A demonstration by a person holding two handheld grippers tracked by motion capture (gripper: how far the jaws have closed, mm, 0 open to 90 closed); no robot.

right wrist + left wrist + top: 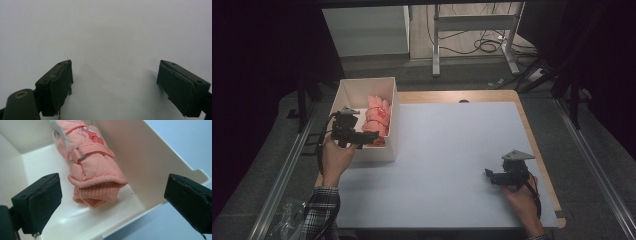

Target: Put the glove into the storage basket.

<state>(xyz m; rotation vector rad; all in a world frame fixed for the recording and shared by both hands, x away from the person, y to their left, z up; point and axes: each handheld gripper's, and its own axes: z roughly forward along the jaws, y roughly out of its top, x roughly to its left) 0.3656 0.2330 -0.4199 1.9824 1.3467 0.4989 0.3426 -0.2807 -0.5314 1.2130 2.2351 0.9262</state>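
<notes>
Left gripper, jaws wide, hovers over pink gloves in the white box. Right gripper is spread wide, apparently just above the bare table.

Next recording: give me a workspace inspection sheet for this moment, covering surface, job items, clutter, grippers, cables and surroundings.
Surface: white tabletop with a wooden rim, bare in the middle.
Job's things: open cream plastic box at the table's left rear; a salmon-pink padded glove with a ribbed cuff lies inside it along the right wall.
Clutter: nothing seen on the table.
Grippers: left gripper open, jaws either side of the glove's cuff, not touching it; right gripper open over bare tabletop at the right front.
Cables: black cable trails from the left gripper; loose cables on the floor beyond.
Surroundings: grey carpet, metal table legs, dark edges.
</notes>
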